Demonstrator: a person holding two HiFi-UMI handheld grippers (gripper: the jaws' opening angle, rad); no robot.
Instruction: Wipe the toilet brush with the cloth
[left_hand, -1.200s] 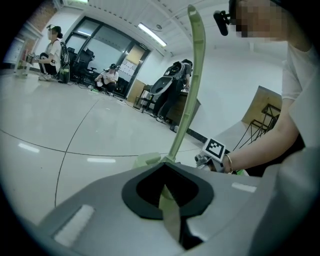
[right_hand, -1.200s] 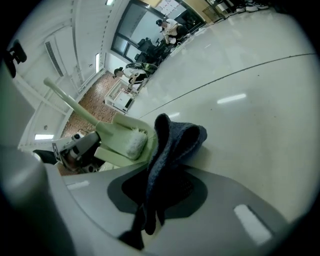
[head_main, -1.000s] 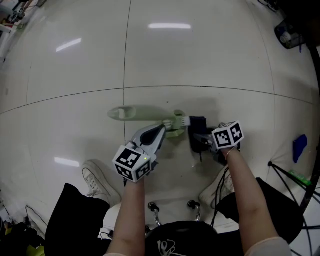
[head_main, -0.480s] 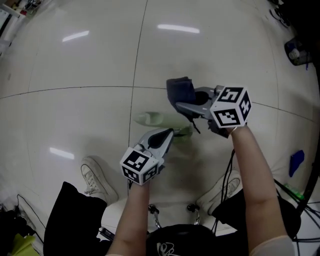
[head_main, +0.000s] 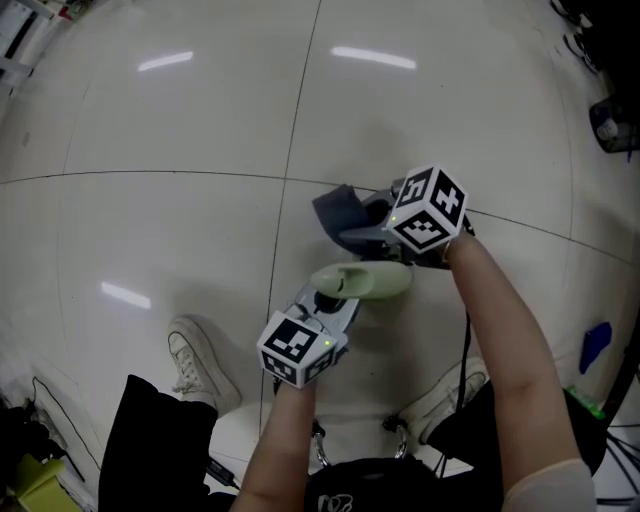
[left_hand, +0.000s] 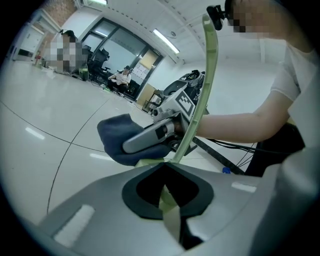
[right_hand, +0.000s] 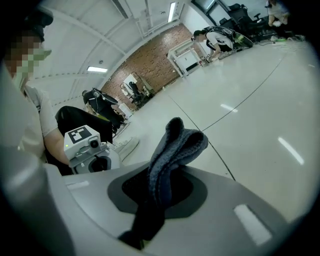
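Note:
My left gripper (head_main: 335, 302) is shut on a pale green toilet brush (head_main: 362, 281), whose handle points up towards the head camera. In the left gripper view the handle (left_hand: 206, 75) rises from between the jaws of the left gripper (left_hand: 167, 202); the brush head is hidden. Just beyond it, my right gripper (head_main: 362, 228) is shut on a dark blue cloth (head_main: 334, 211). The cloth (left_hand: 117, 138) is bunched against the lower part of the handle. In the right gripper view the cloth (right_hand: 176, 147) sticks up out of the right gripper (right_hand: 160, 192).
The floor is glossy white tile with dark seams (head_main: 180, 177). The person's white shoes (head_main: 197, 361) (head_main: 440, 388) flank a chrome-legged seat base (head_main: 352, 432). A blue object (head_main: 595, 345) and tripod legs with cables (head_main: 610, 420) lie at the right. Desks and people stand far off.
The brush came off the floor and its handle swung upright. My right gripper lifted the cloth from the floor and brought it against the handle.

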